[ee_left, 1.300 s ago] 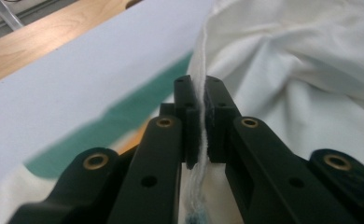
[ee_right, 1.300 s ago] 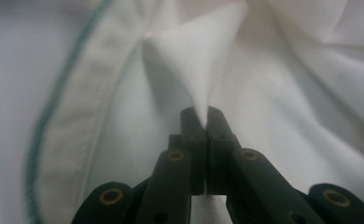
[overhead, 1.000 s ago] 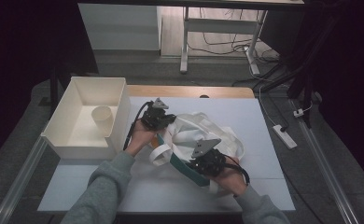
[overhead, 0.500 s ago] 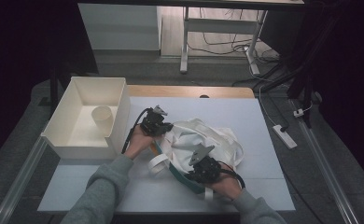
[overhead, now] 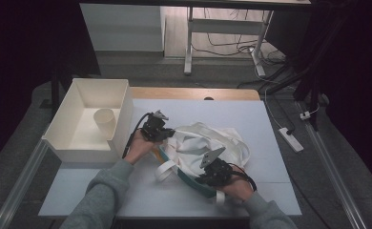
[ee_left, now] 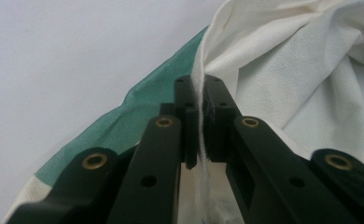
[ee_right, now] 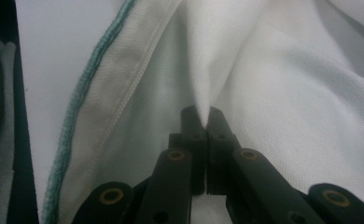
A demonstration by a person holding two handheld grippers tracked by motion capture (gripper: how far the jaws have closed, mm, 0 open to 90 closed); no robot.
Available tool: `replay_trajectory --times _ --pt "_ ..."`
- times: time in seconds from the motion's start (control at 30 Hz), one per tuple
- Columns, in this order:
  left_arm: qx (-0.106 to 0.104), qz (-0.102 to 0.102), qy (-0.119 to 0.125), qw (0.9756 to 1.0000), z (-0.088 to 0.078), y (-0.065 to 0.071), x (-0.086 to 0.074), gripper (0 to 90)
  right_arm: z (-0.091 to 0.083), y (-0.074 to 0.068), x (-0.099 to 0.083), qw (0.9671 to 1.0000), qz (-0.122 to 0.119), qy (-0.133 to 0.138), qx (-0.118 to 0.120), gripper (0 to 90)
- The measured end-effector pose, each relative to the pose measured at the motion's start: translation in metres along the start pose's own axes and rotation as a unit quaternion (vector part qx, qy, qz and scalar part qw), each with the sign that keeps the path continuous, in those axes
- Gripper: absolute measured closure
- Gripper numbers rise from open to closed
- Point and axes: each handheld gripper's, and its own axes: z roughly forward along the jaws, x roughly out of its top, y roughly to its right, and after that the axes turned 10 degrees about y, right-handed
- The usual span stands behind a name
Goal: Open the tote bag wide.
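White cloth bag with green trim, pinched at two points, on a pale table.

Surroundings: white bin (overhead: 122, 102) at table's (overhead: 270, 138) left holding a paper cup (overhead: 104, 122); power strip (overhead: 290, 139) on the floor at right. Bag (overhead: 201, 143) lies crumpled mid-table, long axis running from left-far to right-near, straps (overhead: 165, 169) trailing toward the person. Left gripper (overhead: 161, 132) clamps the bag's white edge (ee_left: 199, 93) beside the green band; right gripper (overhead: 211, 168) is clenched on a fold of white fabric (ee_right: 202, 100).

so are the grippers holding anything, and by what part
Both hold the white bag: the left gripper pinches a fabric edge by the green band, the right gripper a fold of white cloth.
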Motion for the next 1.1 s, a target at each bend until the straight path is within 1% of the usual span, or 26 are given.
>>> replay_trajectory --times 0.07,0.17,0.27,0.33,0.43,0.53,0.57,0.63,0.7,0.8,0.9,0.93,1.03,1.1 --pt "0.000 0.001 0.000 1.0000 0.000 0.000 0.000 84.8 0.000 -0.001 0.000 1.0000 -0.006 -0.002 -0.002 88.6" --pt "-0.003 0.007 0.002 1.0000 -0.002 0.001 0.001 84.0 0.001 -0.001 0.000 1.0000 -0.005 -0.001 -0.001 88.4" --pt "-0.004 0.012 0.010 0.9999 -0.006 0.004 0.003 82.9 0.002 -0.002 0.000 0.9999 -0.011 -0.002 -0.003 87.9" --pt "0.001 0.019 0.024 0.9995 -0.012 0.007 0.005 80.6 0.003 -0.002 0.000 0.9999 -0.012 -0.002 -0.002 87.7" --pt "0.005 0.019 0.054 0.9983 -0.026 0.008 0.012 74.8 0.002 -0.002 0.000 0.9999 -0.011 0.000 -0.001 87.6" --pt "0.004 0.026 0.086 0.9959 -0.042 0.014 0.020 67.3 0.003 -0.002 0.000 0.9999 -0.012 0.000 -0.001 87.4" --pt "0.002 0.029 0.091 0.9955 -0.044 0.016 0.022 65.4 0.003 -0.002 0.000 0.9999 -0.013 0.000 -0.001 87.3" --pt "-0.004 0.036 0.092 0.9951 -0.045 0.022 0.026 62.5 0.003 -0.002 0.000 0.9999 -0.014 0.000 -0.001 87.2" --pt "-0.011 0.046 0.080 0.9957 -0.040 0.028 0.027 60.1 0.003 -0.003 0.000 0.9999 -0.014 0.001 -0.002 87.1" --pt "-0.015 0.069 0.038 0.9968 -0.026 0.036 0.026 57.1 0.003 -0.003 0.000 0.9999 -0.015 0.001 -0.003 86.7" --pt "-0.022 0.075 -0.001 0.9969 -0.013 0.039 0.021 56.3 0.003 -0.003 0.000 0.9999 -0.015 0.001 -0.003 86.5" --pt "-0.020 0.078 -0.011 0.9967 -0.010 0.039 0.020 56.2 0.003 -0.003 0.000 0.9999 -0.015 0.001 -0.002 86.5" --pt "-0.023 0.077 -0.026 0.9965 -0.006 0.039 0.015 55.4 0.003 -0.003 0.000 0.9999 -0.016 0.002 -0.002 86.2" --pt "-0.022 0.086 -0.030 0.9956 -0.005 0.040 0.013 53.6 0.002 -0.002 0.000 0.9999 -0.016 0.004 0.003 82.3"
